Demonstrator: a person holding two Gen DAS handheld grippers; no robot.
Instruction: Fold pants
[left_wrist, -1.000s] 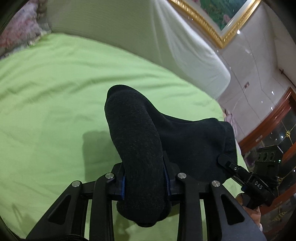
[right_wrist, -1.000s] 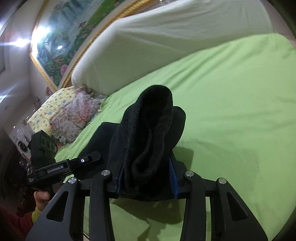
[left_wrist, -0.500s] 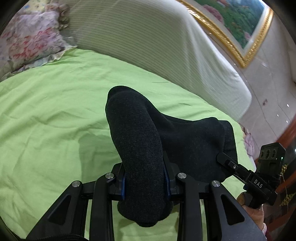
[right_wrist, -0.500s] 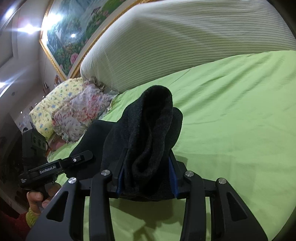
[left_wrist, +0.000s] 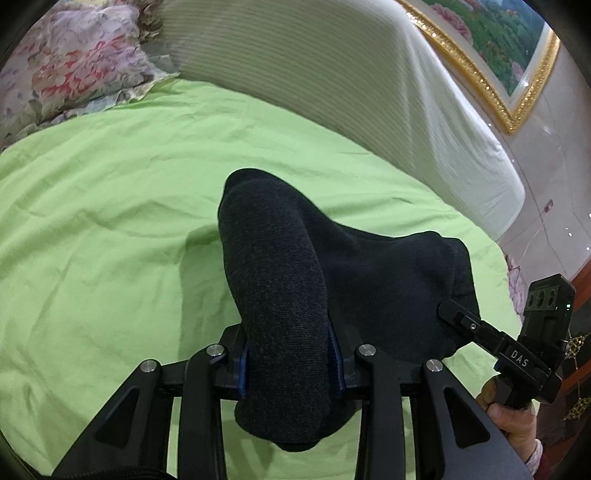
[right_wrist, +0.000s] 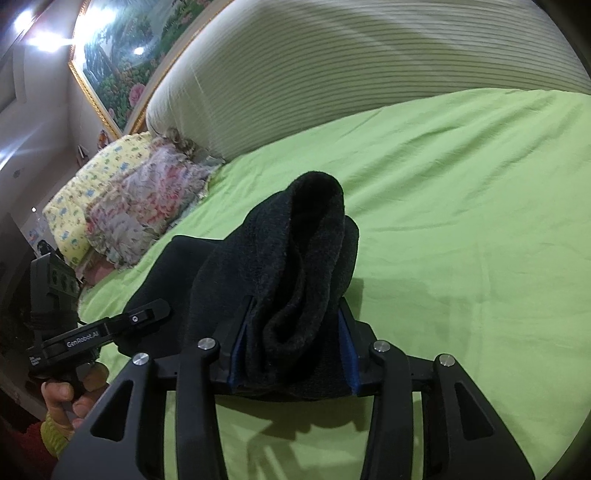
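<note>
Both pairs of fingers (left_wrist: 240, 365) pinch thick bunches of the dark pants (left_wrist: 280, 295), though each grip has just been loosening. Left gripper (left_wrist: 291, 365) and right gripper (right_wrist: 291, 350) carry the fabric above the green sheet (left_wrist: 92, 221). Lower both ends level, keeping edges aligned, before releasing near the striped headboard (right_wrist: 351, 74).

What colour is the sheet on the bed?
Light green sheet, plain, with no pattern; it shows best in the right wrist view.
</note>
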